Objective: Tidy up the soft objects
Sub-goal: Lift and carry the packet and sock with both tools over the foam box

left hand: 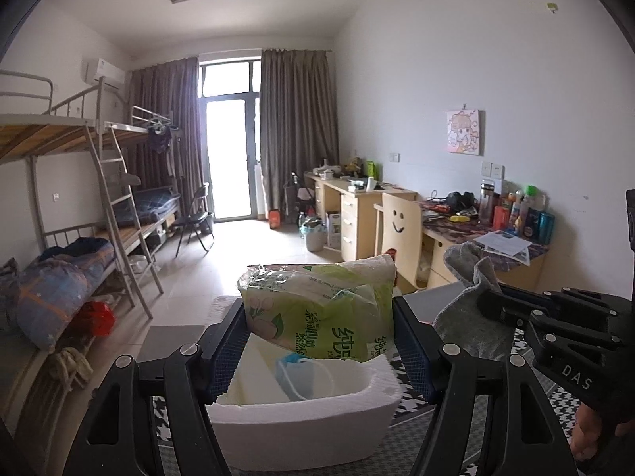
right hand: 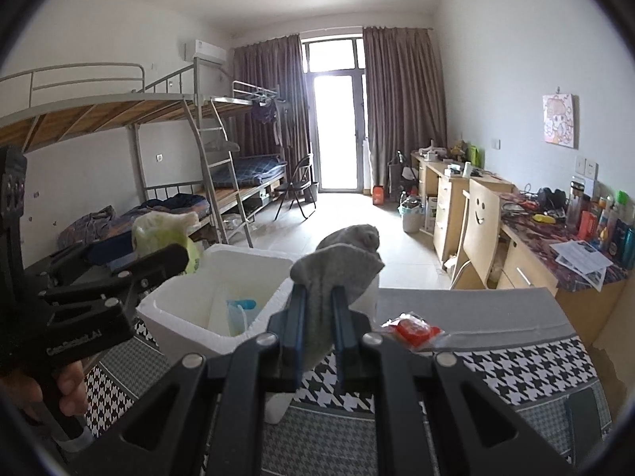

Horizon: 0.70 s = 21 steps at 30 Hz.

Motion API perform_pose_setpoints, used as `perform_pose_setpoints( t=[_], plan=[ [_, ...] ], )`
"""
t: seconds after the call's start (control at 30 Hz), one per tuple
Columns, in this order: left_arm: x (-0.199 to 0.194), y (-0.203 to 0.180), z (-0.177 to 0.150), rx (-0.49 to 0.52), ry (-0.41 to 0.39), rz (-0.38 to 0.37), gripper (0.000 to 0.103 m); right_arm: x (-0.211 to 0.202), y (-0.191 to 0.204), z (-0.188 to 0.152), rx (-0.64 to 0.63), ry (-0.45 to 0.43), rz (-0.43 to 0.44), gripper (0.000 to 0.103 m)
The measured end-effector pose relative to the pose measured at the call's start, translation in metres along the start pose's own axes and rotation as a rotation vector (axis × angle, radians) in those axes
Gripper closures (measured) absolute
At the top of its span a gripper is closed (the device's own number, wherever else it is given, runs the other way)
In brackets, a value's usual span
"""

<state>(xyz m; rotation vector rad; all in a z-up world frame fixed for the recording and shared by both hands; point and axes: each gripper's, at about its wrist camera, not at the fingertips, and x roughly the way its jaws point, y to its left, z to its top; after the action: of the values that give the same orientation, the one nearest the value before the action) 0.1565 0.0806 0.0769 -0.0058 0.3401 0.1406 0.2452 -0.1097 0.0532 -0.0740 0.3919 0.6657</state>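
The left claw (left hand: 319,331) is clenched on a soft green plastic pack of tissues (left hand: 317,313), with what looks like a cream rolled towel (left hand: 371,263) riding on top of it. The pack hangs just above the open white foam box (left hand: 301,408), which stands on the houndstooth-patterned surface (right hand: 516,373). A pale blue face mask with white loops (left hand: 295,373) already lies inside the box.

The right claw (right hand: 317,317) is pinched tight on a limp grey sock (right hand: 337,269), held in the air at about 3 o'clock from the box, just beside its rim. Only the lower part of the sock is gripped; the rest flops over above the blue pads.

Likely troubles from here:
- The towel seems only to rest on the pack. A tilt of the left claw could roll it off toward 12 o'clock, beyond the box and onto the floor.
- The pack's slick film may slide between the pads if the squeeze eases early.
- The two claws are near each other; lowering both at once risks a knock over the box.
- The foam box looks light, so a nudge on its wall could shove it along the surface.
- The sock's free end may drape over the rim rather than fall in.
- A small red-filled clear wrapper (right hand: 412,329) lies at 4 o'clock from the box and could be swept off by the right claw.
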Motion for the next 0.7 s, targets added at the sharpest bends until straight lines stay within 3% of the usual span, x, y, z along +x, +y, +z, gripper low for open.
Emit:
perform_pose_setpoints(
  t=[0.7],
  plan=[
    [0.021, 0.027, 0.002, -0.049, 0.041, 0.075, 0.032, 0.033, 0.027, 0.023, -0.064, 0.025, 0.084, 0.088]
  ],
)
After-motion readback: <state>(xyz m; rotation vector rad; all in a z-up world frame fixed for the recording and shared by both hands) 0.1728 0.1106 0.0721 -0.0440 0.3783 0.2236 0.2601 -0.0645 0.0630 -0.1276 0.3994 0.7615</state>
